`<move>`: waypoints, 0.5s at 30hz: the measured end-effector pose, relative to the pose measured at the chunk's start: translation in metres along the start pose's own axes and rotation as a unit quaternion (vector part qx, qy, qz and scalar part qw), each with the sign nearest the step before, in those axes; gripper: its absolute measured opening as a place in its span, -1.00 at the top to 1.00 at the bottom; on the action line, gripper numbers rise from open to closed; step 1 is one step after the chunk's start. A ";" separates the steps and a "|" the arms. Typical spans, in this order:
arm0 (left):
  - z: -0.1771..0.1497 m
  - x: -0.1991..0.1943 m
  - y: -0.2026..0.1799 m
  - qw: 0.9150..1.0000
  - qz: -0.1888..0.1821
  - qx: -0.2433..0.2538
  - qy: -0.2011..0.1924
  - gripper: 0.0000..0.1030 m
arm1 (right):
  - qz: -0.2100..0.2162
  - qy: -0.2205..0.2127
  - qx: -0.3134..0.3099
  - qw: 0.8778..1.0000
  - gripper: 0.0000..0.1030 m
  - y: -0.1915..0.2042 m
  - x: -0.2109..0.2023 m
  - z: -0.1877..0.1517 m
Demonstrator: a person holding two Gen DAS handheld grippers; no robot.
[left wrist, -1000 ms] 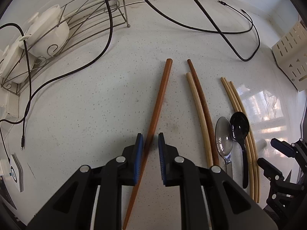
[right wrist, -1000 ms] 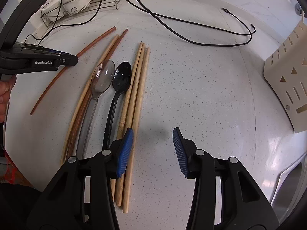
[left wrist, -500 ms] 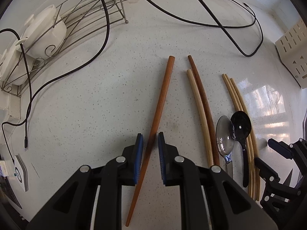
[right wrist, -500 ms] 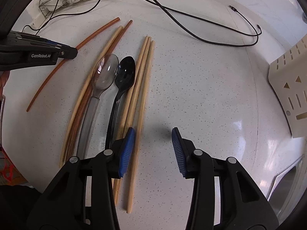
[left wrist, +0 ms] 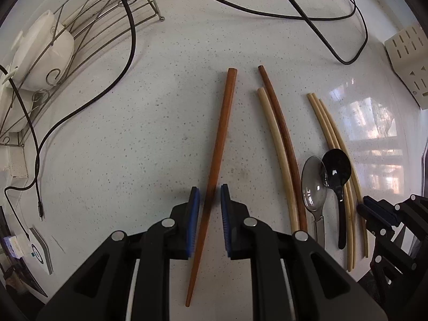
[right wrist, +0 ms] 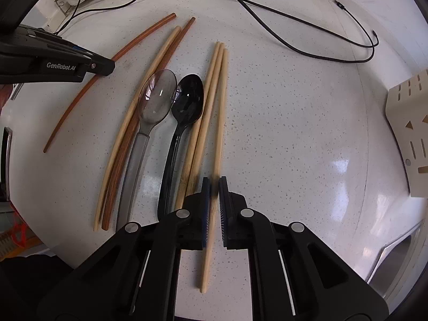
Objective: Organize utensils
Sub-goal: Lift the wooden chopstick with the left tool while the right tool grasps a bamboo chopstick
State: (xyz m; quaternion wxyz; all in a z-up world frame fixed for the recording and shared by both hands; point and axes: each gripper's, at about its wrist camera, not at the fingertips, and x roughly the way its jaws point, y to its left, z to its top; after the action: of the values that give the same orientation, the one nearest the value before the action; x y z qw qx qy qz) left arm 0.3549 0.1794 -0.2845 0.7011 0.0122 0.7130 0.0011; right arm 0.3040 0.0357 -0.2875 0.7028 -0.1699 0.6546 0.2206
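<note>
My left gripper (left wrist: pixel 210 198) is narrowed around a reddish-brown chopstick (left wrist: pixel 220 144) on the white counter, with small gaps beside the stick. To its right lie a pale and a dark brown chopstick (left wrist: pixel 281 144), a clear spoon (left wrist: pixel 313 187), a black spoon (left wrist: pixel 336 171) and three bamboo chopsticks (left wrist: pixel 331 139). My right gripper (right wrist: pixel 213 187) is shut on the rightmost bamboo chopstick (right wrist: pixel 220 112), beside the black spoon (right wrist: pixel 188 101) and clear spoon (right wrist: pixel 157 96). The left gripper also shows in the right wrist view (right wrist: pixel 105 65).
A wire dish rack (left wrist: pixel 80 21) with white bowls (left wrist: pixel 40 53) stands far left. Black cables (left wrist: pixel 321 18) cross the back of the counter. A cream slotted utensil holder (right wrist: pixel 409 131) stands at the right. A sink edge (right wrist: pixel 396 262) is at the lower right.
My right gripper has moved left over the rightmost bamboo chopstick and closed from wide open onto it. The left gripper has barely changed around the reddish-brown chopstick.
</note>
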 end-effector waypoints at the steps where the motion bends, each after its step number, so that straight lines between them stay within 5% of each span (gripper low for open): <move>1: 0.002 0.001 0.001 1.000 -0.001 0.003 0.002 0.69 | 0.004 0.002 0.001 1.000 0.89 -0.001 0.000 0.001; 15: 0.027 0.006 -0.017 0.997 0.018 0.062 0.038 0.69 | 0.025 0.026 0.015 0.999 0.89 -0.003 0.002 0.009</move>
State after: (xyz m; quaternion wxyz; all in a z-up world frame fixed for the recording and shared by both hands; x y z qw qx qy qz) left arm 0.3814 0.1620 -0.2914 0.6710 0.0683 0.7377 -0.0304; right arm 0.3135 0.0382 -0.2892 0.6825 -0.1483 0.6798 0.2238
